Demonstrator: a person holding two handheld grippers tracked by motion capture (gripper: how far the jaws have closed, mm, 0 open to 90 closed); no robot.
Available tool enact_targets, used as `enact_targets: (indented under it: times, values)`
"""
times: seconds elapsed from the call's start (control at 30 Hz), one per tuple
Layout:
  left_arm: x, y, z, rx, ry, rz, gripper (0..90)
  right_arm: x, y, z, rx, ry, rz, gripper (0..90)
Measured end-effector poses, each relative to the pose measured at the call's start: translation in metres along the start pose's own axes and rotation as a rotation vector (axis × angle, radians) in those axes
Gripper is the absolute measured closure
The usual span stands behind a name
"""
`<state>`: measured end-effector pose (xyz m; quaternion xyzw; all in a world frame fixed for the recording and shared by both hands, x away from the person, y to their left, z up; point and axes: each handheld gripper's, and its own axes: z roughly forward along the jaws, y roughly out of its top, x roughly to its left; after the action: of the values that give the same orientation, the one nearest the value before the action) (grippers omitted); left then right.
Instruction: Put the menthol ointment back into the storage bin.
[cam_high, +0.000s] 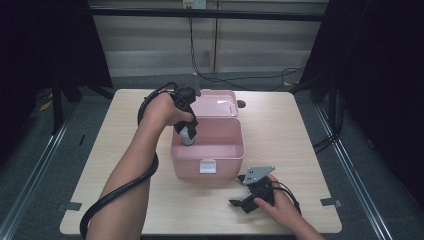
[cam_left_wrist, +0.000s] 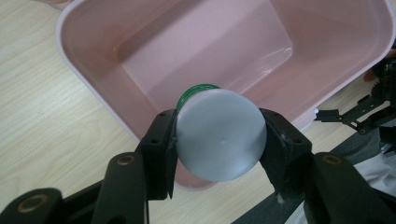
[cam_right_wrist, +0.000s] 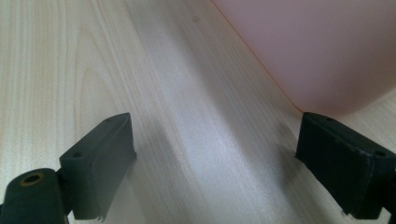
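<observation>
Nearest, the right hand-held gripper (cam_high: 246, 199) rests on the worktop (cam_high: 280, 135) just right of the pink box's front corner, its jaws spread wide with nothing between them. Farther back, the left hand-held gripper (cam_high: 188, 131) pinches a bottle (cam_left_wrist: 219, 134) (grey cap, green band beneath) by its cap, over the left side of the open pink box (cam_high: 235, 159).

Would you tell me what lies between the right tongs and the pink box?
Only bare wooden table separates the right tongs from the pink box, per the right gripper view.
</observation>
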<state>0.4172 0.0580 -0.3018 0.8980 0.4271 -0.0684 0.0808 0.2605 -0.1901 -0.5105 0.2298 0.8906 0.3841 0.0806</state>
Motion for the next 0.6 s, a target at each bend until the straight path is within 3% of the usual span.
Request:
enact_targets:
  times: [0.23,0.53,0.6]
  values:
    - [0.002,0.005,0.007,0.000,-0.014,-0.020,50.2,0.000,0.000,0.000,0.000,0.000,-0.001,10.7]
    - [0.006,0.010,0.017,-0.005,0.002,-0.040,50.2,0.000,0.000,0.000,0.000,0.000,-0.001,10.7]
    - [0.006,0.011,0.019,-0.006,0.002,-0.062,50.2,0.000,0.000,0.000,0.000,0.000,-0.001,10.7]
